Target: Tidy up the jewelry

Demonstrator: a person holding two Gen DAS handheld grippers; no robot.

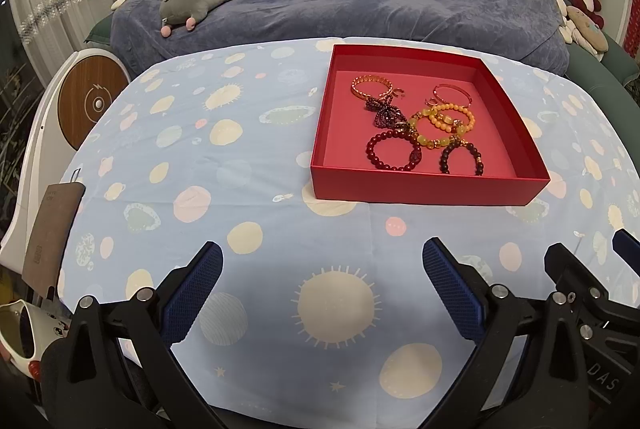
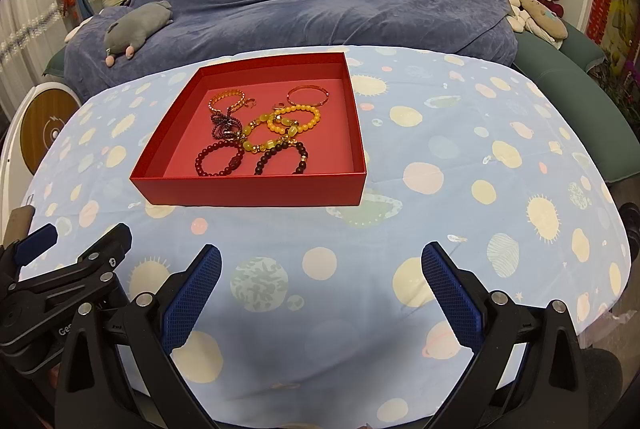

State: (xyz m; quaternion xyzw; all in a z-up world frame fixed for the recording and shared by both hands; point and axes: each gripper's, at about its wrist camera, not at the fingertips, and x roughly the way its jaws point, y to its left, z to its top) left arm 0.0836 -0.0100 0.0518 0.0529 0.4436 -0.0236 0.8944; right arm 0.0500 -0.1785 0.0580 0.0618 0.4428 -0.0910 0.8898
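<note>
Where the bracelets (image 1: 420, 127) tangle mid-box, the small rings are hard to make out; I count roughly seven bracelets in one red box (image 1: 432, 189) on the table (image 1: 240, 189). Left gripper (image 1: 322, 289) and right gripper (image 2: 322, 289) gape wide, empty, short of it.

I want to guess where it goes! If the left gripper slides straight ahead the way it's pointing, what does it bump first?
Probably only bare tablecloth at first. The left gripper aims left of the red box, so it may just graze the box's near-left corner or miss it; depth is hard to judge.
</note>
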